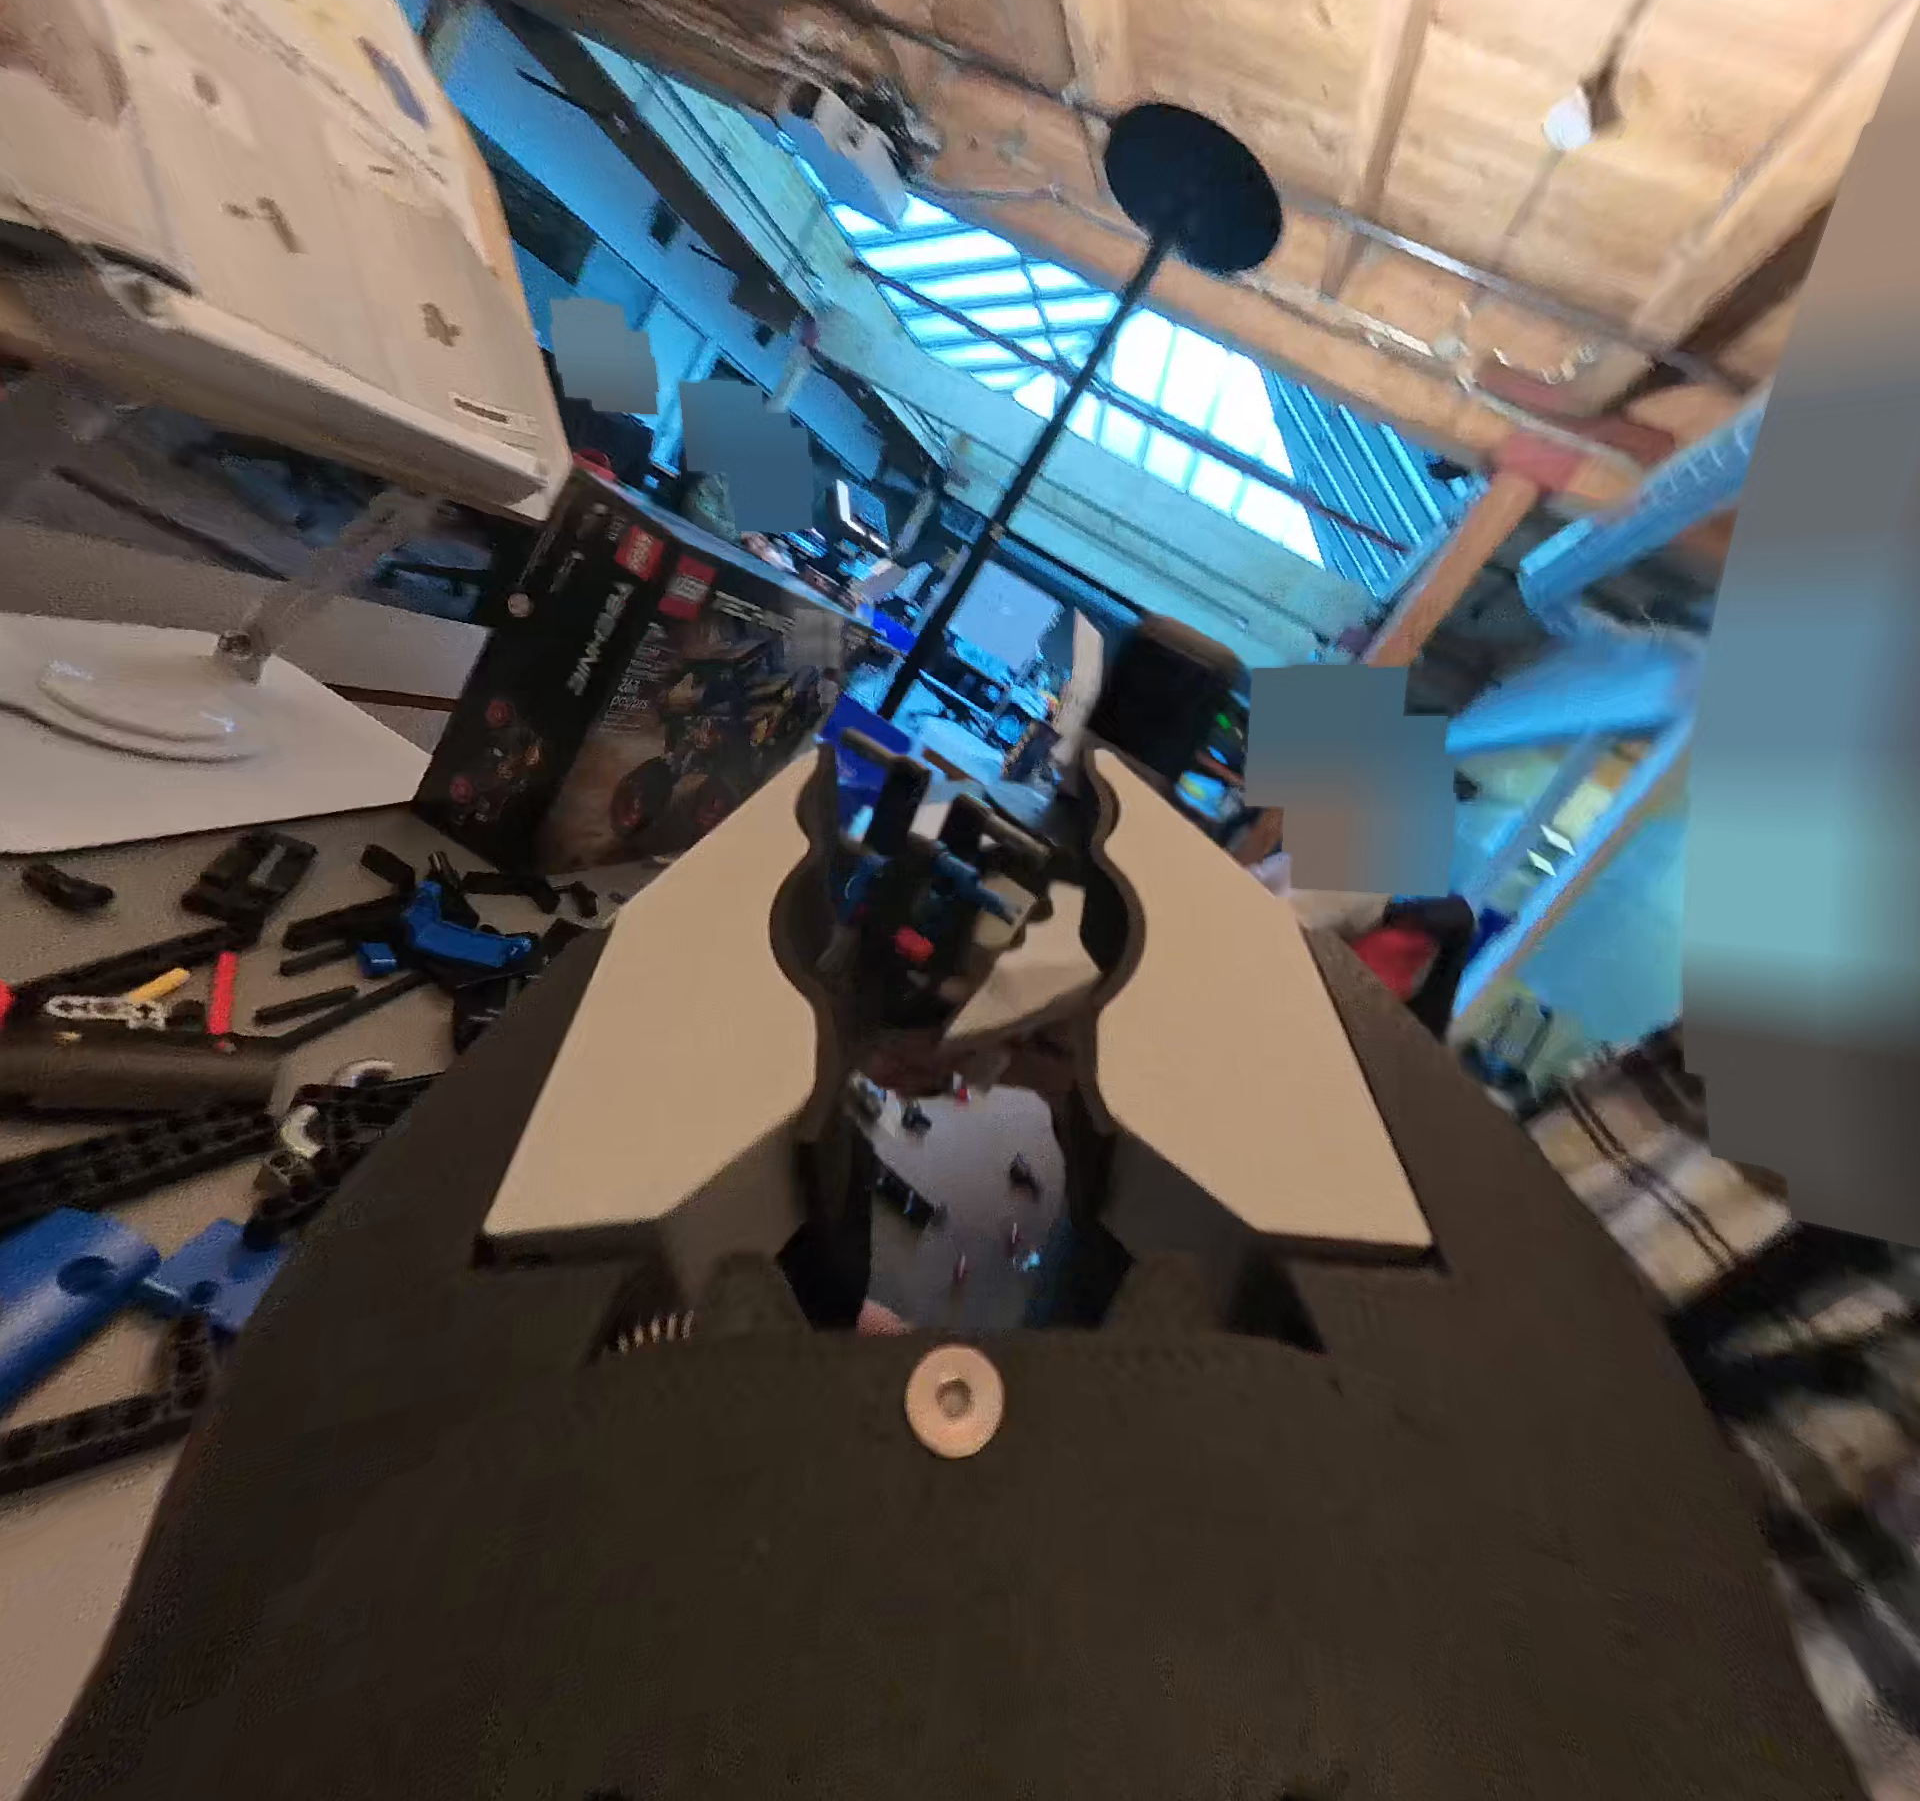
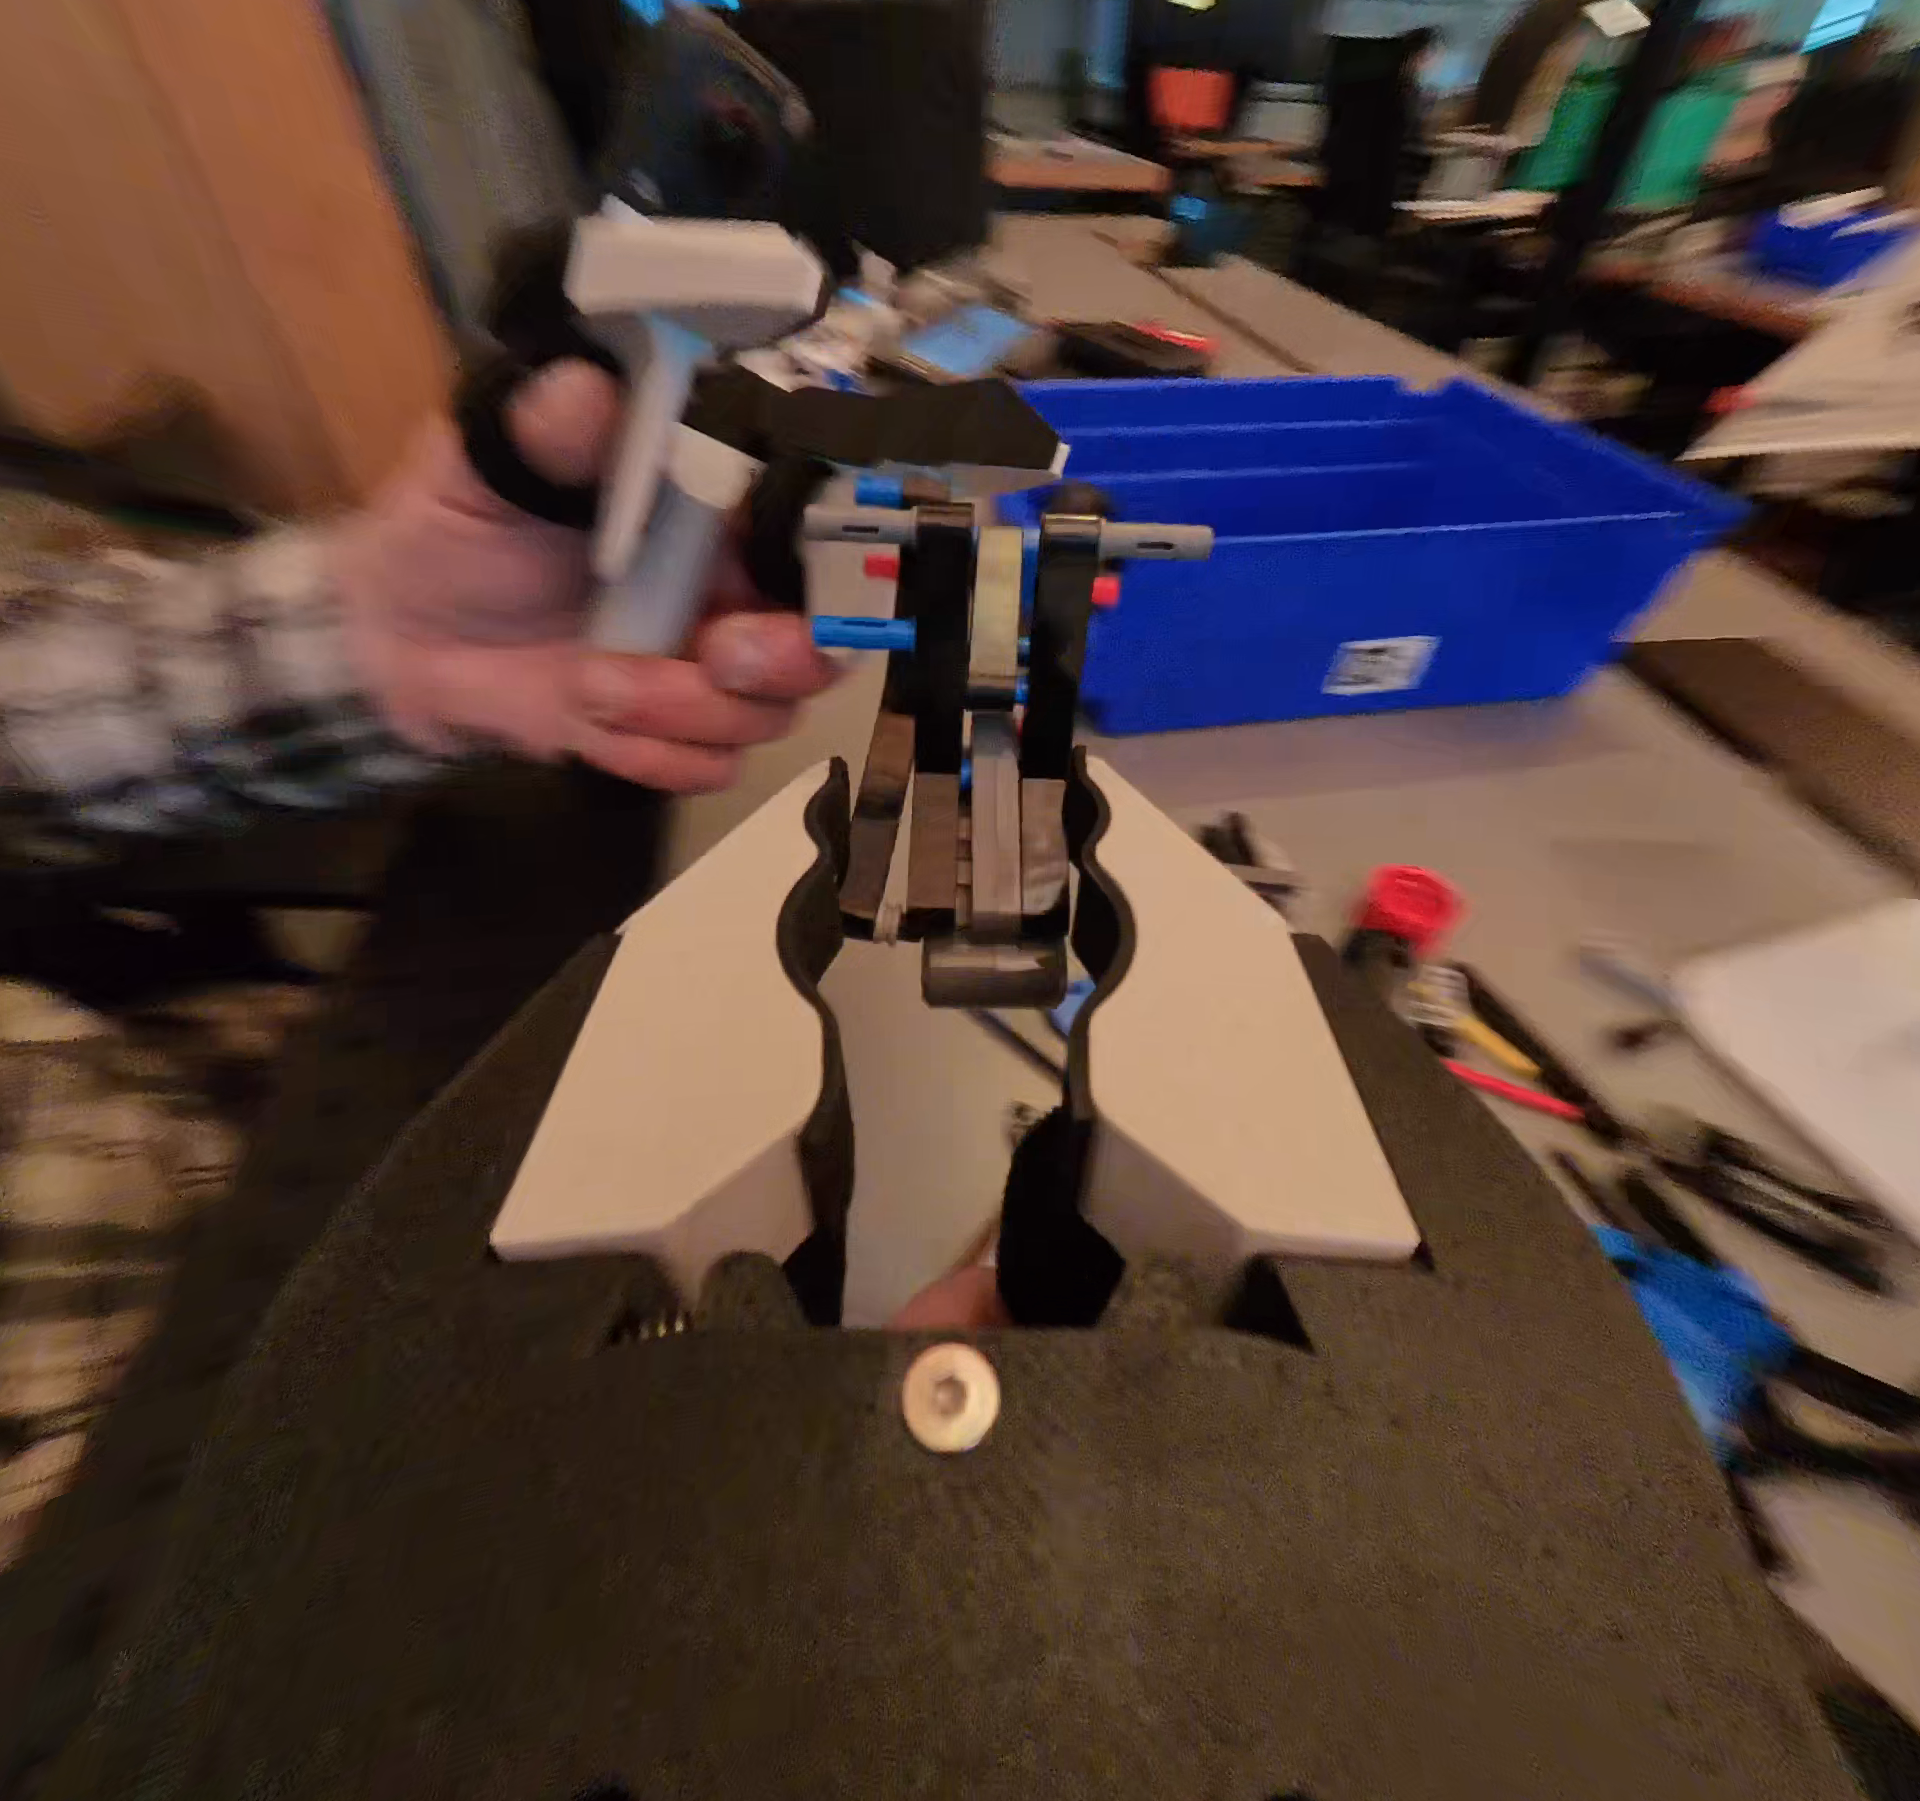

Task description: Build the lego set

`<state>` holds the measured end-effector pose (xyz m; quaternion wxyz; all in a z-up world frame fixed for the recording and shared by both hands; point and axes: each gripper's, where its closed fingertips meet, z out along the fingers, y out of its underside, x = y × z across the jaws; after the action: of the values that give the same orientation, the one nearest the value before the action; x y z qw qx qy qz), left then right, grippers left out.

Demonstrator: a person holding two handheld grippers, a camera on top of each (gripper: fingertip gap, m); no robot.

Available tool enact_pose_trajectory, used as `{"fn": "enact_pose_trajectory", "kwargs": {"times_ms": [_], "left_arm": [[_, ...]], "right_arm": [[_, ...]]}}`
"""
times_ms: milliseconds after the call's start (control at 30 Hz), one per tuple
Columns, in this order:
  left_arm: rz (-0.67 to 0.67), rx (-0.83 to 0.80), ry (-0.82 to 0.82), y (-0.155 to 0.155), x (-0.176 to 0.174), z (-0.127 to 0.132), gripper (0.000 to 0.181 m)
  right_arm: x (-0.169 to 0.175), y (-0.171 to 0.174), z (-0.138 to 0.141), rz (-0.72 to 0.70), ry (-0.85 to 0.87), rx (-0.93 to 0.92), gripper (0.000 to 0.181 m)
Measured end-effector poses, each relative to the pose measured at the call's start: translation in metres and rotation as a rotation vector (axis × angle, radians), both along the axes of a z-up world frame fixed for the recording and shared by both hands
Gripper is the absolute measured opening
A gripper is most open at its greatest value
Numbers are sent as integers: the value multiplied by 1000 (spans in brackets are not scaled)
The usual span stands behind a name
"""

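My right gripper is shut on a lego assembly of black and grey beams with blue and red pins and a grey axle across its top. It holds the assembly upright above the table. My left gripper is open. The assembly shows between its fingers, with a gap to the right pad. In the right wrist view the left gripper is held by a hand and sits just above the assembly's top. A grey finger of the right gripper shows in the left wrist view.
A blue bin stands behind the assembly. Loose black, blue, red and yellow parts lie on the grey table, and more lie at the right. A dark set box and an instruction sheet stand at the left. The tips of one gripper are about 6 cm away from the tips of the other.
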<state>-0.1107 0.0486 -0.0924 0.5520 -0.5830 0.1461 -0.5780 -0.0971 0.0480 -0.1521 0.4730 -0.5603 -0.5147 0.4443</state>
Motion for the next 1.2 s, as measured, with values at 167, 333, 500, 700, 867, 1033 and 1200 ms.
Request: {"fn": "enact_pose_trajectory", "kwargs": {"times_ms": [167,333,500,700,867,1033,1200], "left_arm": [[-207,85,114,-20,10,-14,40],[-199,197,347,-29,16,-41,33],[-131,482,631,-49,9,-47,32],[-156,747,1018,-58,41,-72,23],[-161,763,998,-61,50,-68,19],[-76,634,1000,-43,39,-73,17],[36,496,1175,-17,17,-93,17]], "right_arm": [[18,-22,19,293,167,-240,26],[17,-23,7,324,131,-297,26],[26,-31,12,466,192,-443,25],[31,-56,9,628,158,-501,25],[36,-60,13,674,173,-553,25],[26,-26,6,445,152,-517,38],[40,11,1,61,-42,-101,30]]}}
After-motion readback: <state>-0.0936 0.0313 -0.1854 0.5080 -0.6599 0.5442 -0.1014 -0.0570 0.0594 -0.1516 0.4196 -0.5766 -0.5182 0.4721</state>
